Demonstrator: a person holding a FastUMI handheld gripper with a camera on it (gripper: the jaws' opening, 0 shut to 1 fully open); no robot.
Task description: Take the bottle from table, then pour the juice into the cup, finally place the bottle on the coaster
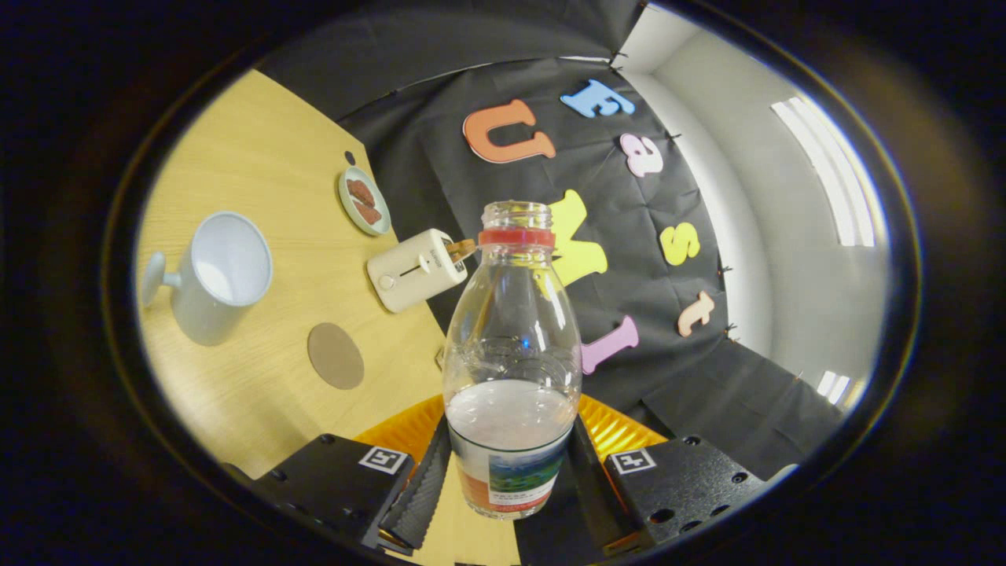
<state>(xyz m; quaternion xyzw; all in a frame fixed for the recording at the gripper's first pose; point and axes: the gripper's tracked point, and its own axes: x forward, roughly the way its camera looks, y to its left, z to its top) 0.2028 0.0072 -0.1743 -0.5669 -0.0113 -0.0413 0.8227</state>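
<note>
A clear plastic bottle (512, 369) with a red neck ring, no cap and a label low on its body stands between my fingers, and my gripper (505, 487) is shut on its lower part. The bottle is lifted off the table and the whole scene looks tilted. A pale liquid sits in its lower part. The white cup (216, 275) with a handle lies well beyond my left finger on the wooden table (259, 173), its open mouth facing me. The round brown coaster (335, 355) lies on the table between the cup and the bottle.
A cream toaster (416, 270) with a slice of bread in its slot stands beyond the coaster, near the table's far edge. Behind it a small plate (364, 201) holds brown pieces of food. Black cloth hangs past the table.
</note>
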